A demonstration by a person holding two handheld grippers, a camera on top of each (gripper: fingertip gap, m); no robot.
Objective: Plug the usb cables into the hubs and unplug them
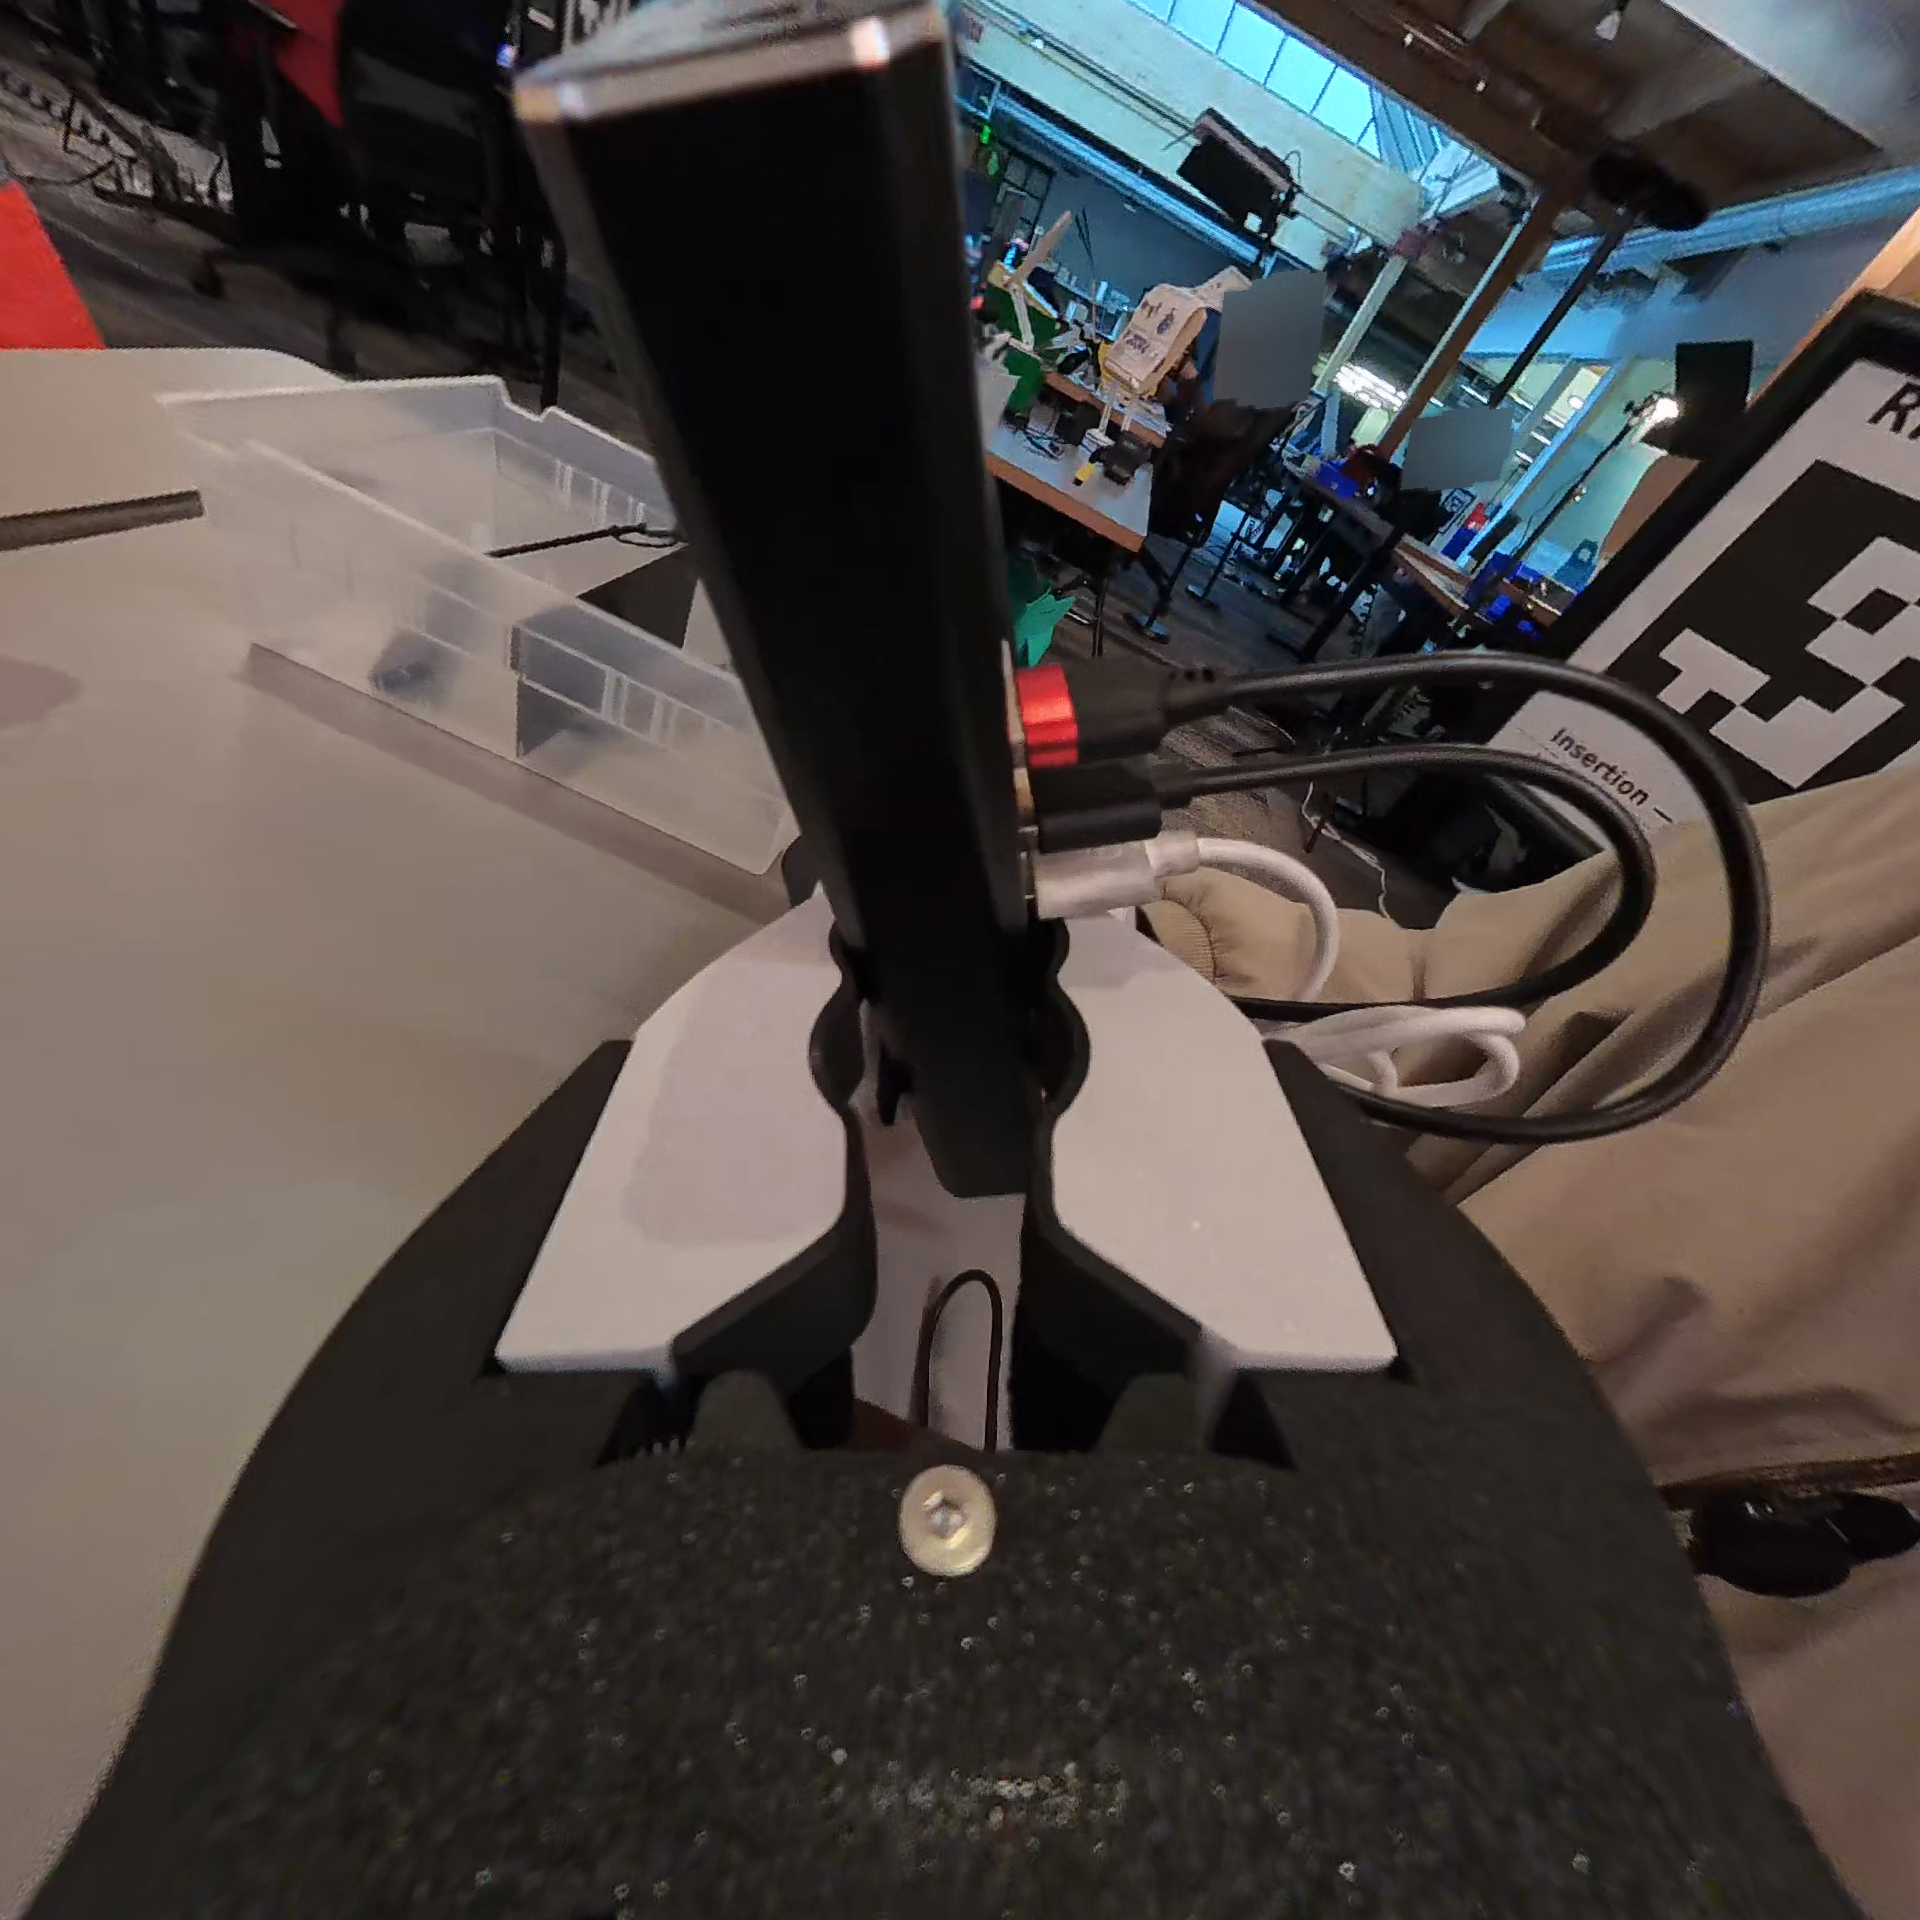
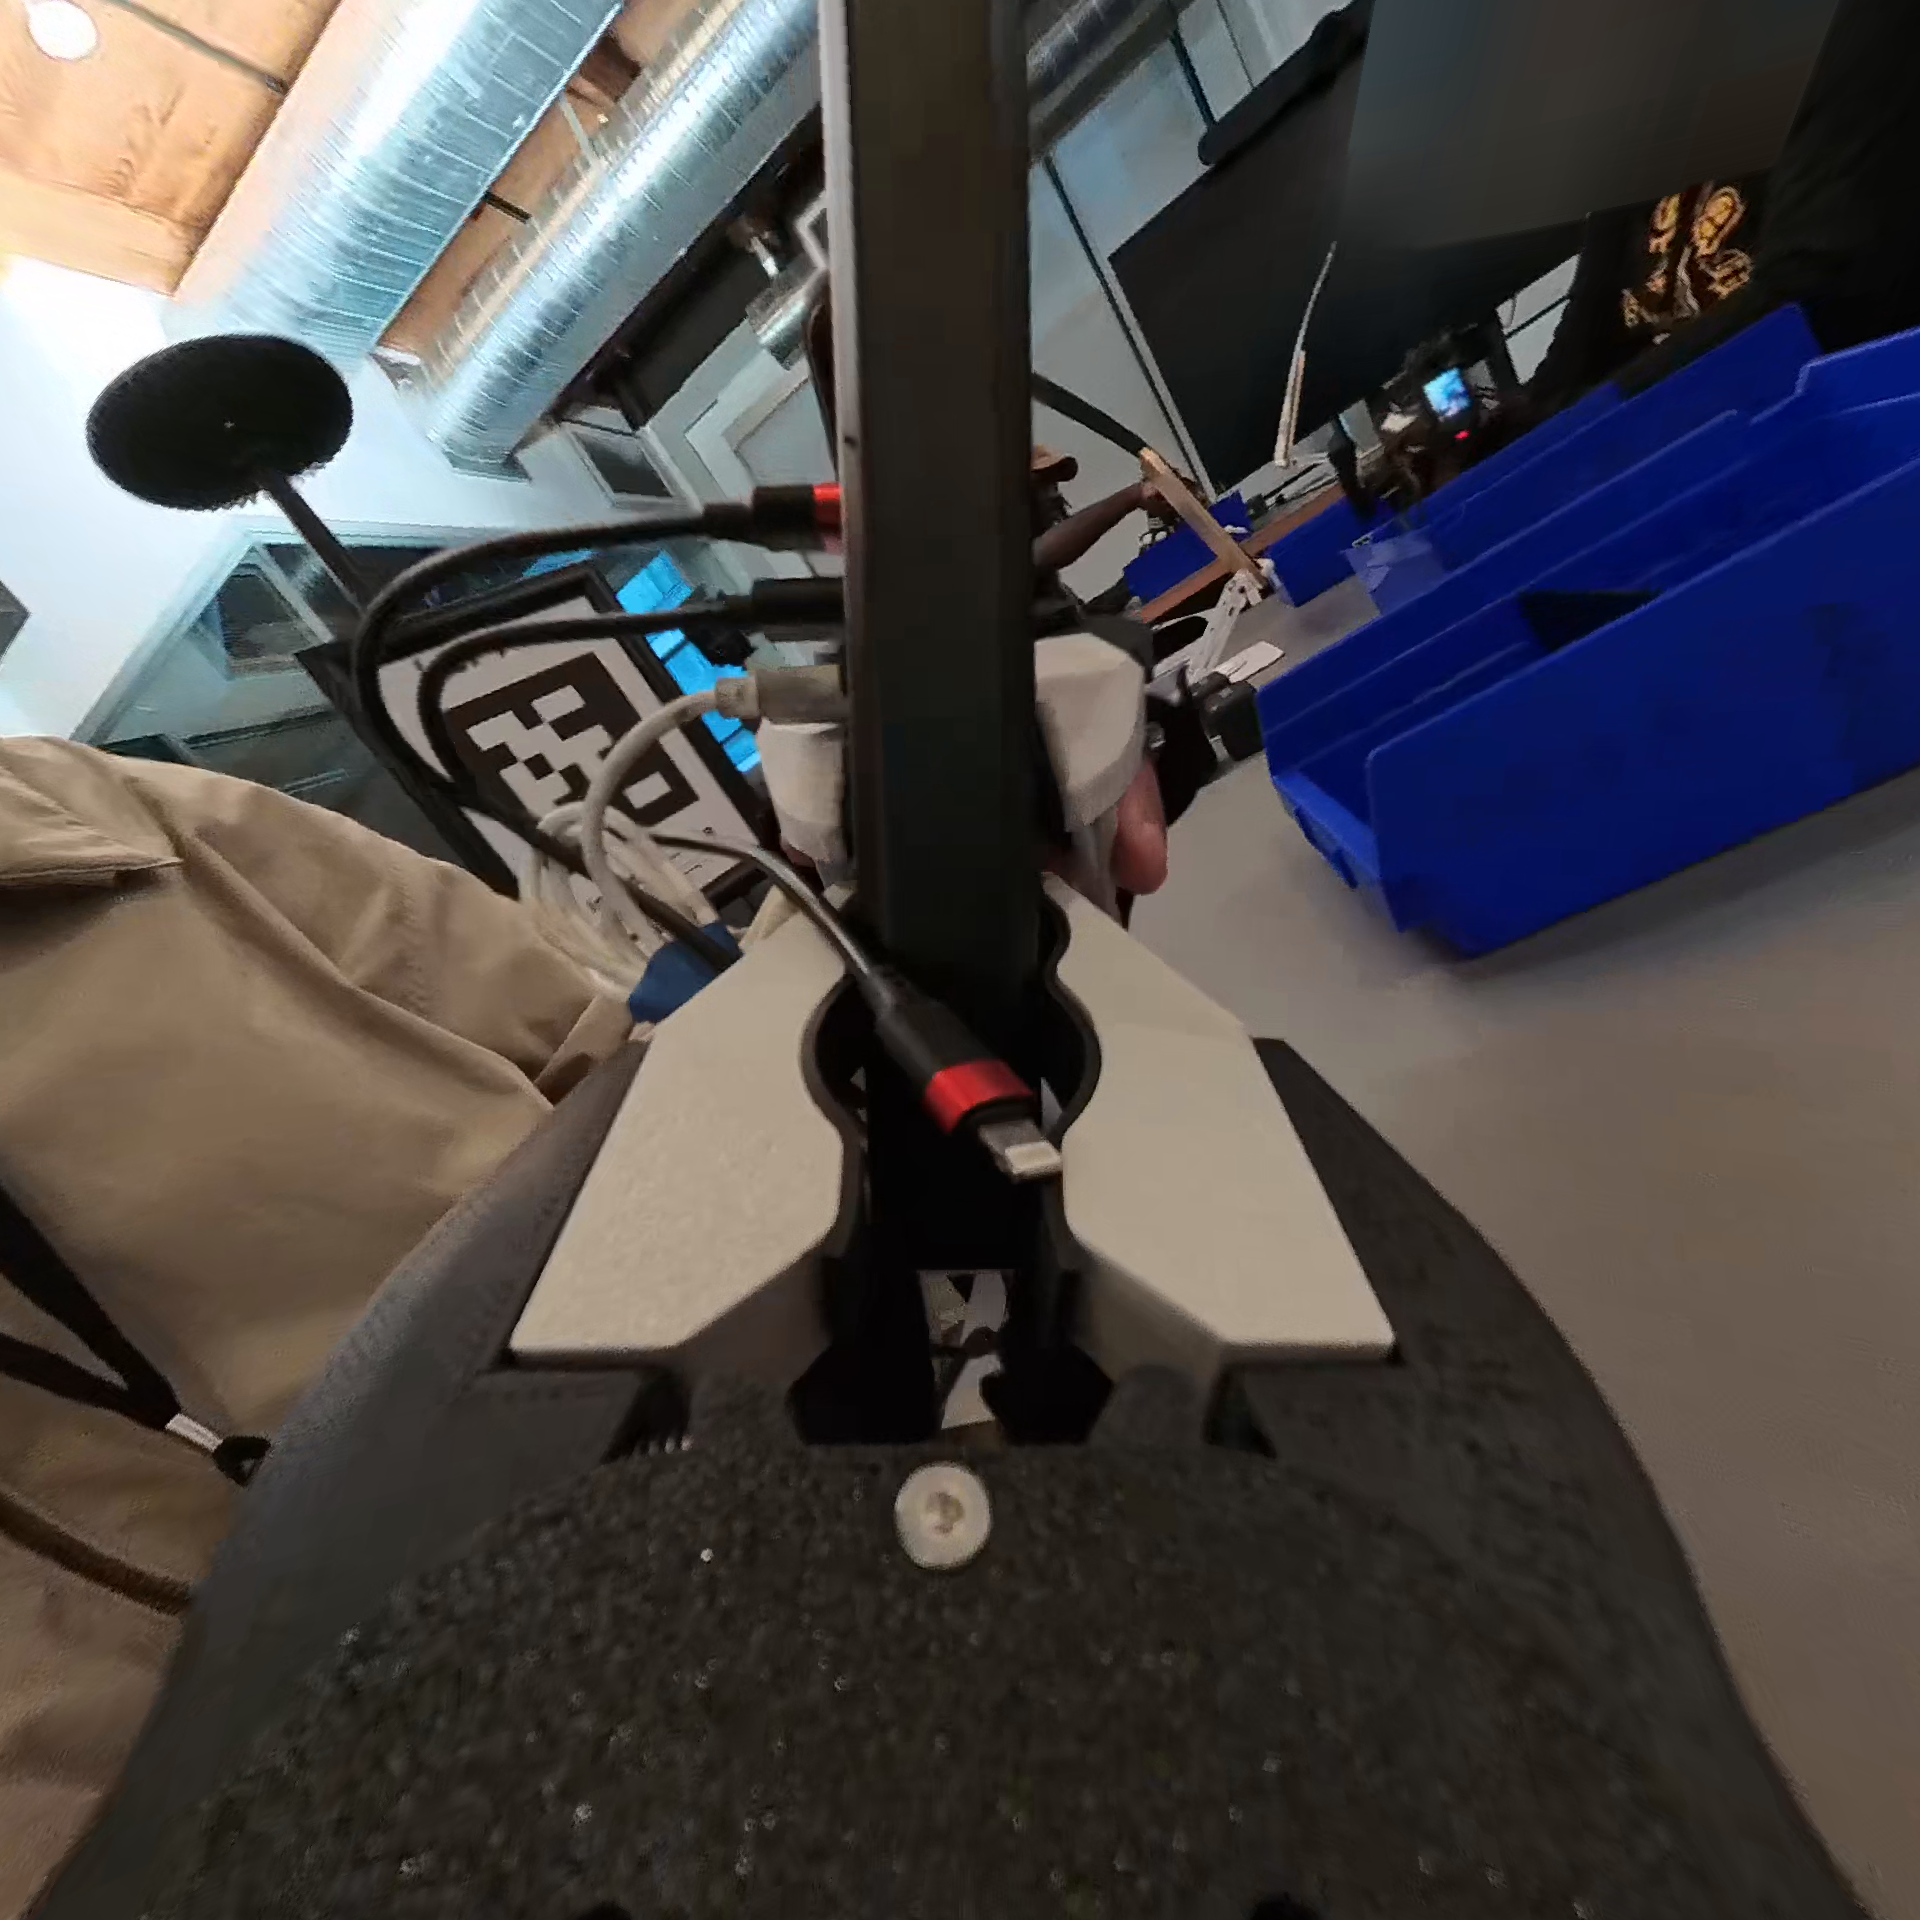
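Both my grippers, left [image 1: 945, 1039] and right [image 2: 951, 1049], clamped black hub [image 1: 831, 520]. Three plugs [image 1: 1091, 810] seated; unplugging, I judged, remained.

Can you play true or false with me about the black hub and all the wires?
1. The left tool is gripping the black hub. True.
2. Three plugs sit in the hub's side. True: a red-collared plug, a black plug, a silver plug.
3. The storage bins are green. False: blue.
4. The white cable has the red-collared plug. False: the silver one.
5. A loose red-collared connector rests at the right tool. True.
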